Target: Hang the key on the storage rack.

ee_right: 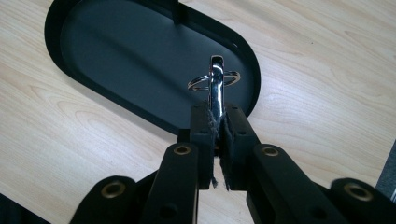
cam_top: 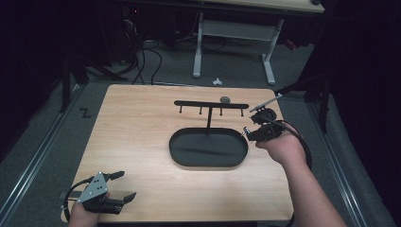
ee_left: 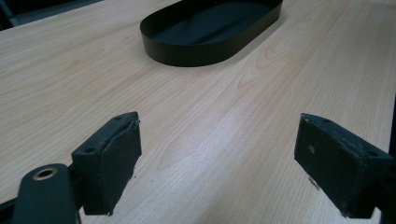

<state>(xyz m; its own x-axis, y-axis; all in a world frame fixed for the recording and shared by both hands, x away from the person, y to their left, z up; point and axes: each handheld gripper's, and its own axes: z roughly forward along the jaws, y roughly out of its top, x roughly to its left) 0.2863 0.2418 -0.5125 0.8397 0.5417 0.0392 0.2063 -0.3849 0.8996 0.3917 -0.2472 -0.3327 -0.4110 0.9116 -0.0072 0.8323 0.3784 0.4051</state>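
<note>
Where the black oval tray (cam_top: 208, 161) serves as landmark:
Metal clip (ee_right: 215, 86): pinched between the pads of the right gripper (ee_right: 217, 122), sticking out past the fingertips, above the tray's rounded end nearest that gripper.
Clip, look: slim, shiny, chrome-coloured, standing on edge between the pads; a thin ring (ee_right: 201, 81) threaded through its far end, lying crosswise over the dark tray floor.
Right gripper, state: jaws closed tight on the clip, pads pressed to both its sides.
Right gripper, place: in the high view (cam_top: 249, 133) at the tray's right end, tips just off the rim, held by a hand from the right.
Left gripper (cam_top: 124, 186), state: jaws wide apart, nothing between them.
Left gripper, place: well apart from the tray, near the table's (cam_top: 137, 123) near left corner, low over bare wood, pointing toward the tray.
Stand (cam_top: 210, 105): black post rising from the tray's far side, crossbar with small pegs on top.
</note>
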